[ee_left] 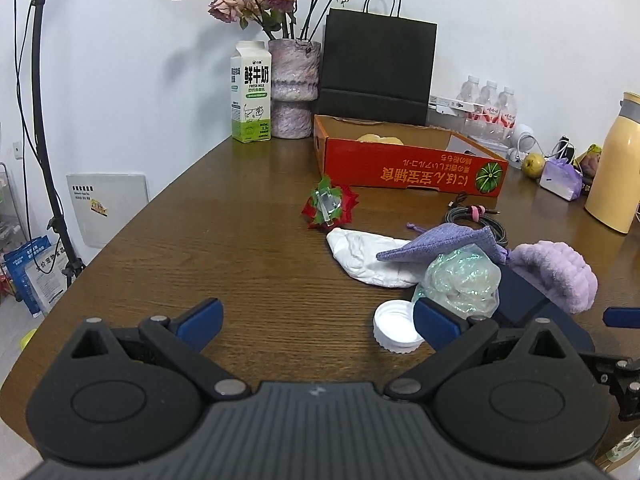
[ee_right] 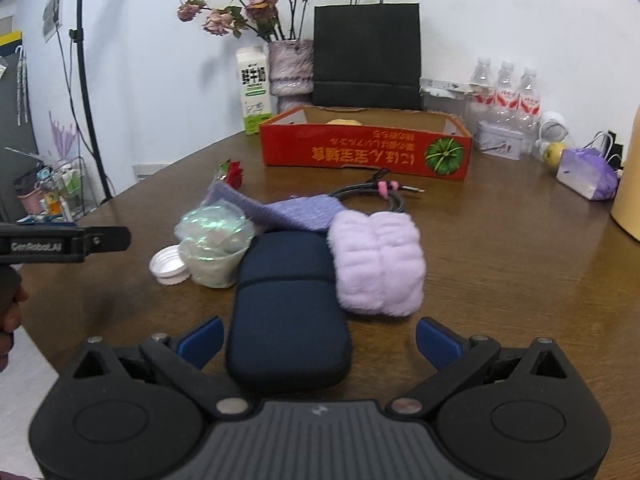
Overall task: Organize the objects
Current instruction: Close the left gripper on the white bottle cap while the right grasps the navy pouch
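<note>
right gripper [ee_right: 319,342] open, straddling near end of navy zip case [ee_right: 288,312]; long axis runs straight ahead. left gripper [ee_left: 318,322] open, empty.

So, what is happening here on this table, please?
A person holds a gripper in each hand to tidy a cluttered wooden table. Nothing is picked up yet. The right gripper is open, its fingers on both sides of the near end of a dark blue case. The left gripper is also open and empty, next to a white lid. A fluffy purple headband, a purple pouch and a cable lie before the red box.
</note>
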`<action>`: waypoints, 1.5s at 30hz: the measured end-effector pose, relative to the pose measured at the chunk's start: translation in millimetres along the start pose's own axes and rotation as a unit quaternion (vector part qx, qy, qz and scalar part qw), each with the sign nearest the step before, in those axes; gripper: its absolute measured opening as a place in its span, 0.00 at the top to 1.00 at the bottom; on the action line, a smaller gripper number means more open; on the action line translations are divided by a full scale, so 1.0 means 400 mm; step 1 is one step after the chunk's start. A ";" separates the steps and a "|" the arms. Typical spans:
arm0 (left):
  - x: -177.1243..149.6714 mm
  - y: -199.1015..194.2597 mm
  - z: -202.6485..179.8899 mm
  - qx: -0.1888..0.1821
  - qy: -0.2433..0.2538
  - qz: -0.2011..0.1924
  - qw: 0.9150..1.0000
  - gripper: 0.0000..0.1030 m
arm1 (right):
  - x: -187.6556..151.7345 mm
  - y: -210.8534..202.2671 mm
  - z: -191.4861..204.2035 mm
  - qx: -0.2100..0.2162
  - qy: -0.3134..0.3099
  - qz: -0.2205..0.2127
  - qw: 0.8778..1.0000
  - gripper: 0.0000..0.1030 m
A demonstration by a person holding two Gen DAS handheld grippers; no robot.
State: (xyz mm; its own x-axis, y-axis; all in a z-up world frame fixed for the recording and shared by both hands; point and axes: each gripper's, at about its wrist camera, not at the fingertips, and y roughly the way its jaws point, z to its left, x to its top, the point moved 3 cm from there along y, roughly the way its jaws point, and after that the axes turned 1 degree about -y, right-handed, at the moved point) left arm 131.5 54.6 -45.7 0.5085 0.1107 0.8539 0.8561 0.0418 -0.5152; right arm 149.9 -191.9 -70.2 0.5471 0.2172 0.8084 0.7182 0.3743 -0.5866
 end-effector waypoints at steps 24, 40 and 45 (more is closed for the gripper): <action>-0.015 0.047 0.000 -0.014 0.010 0.024 1.000 0.00 | 0.064 0.168 0.030 0.020 -0.049 0.035 0.998 0.24; -0.020 0.077 -0.038 -0.020 0.035 0.039 0.998 0.00 | 0.049 0.136 0.015 0.017 -0.029 -0.037 0.999 0.42; -0.020 0.091 -0.053 -0.016 0.044 0.044 0.998 0.00 | 0.045 0.110 0.007 0.001 -0.016 -0.072 0.997 0.42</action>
State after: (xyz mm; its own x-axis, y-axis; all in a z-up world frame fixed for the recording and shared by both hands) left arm 160.6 34.1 -69.8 0.5869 0.0249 0.8093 0.8095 0.0043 -0.5872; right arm 190.2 -169.1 -81.5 0.4247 0.1897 0.8853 0.7873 0.4053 -0.4645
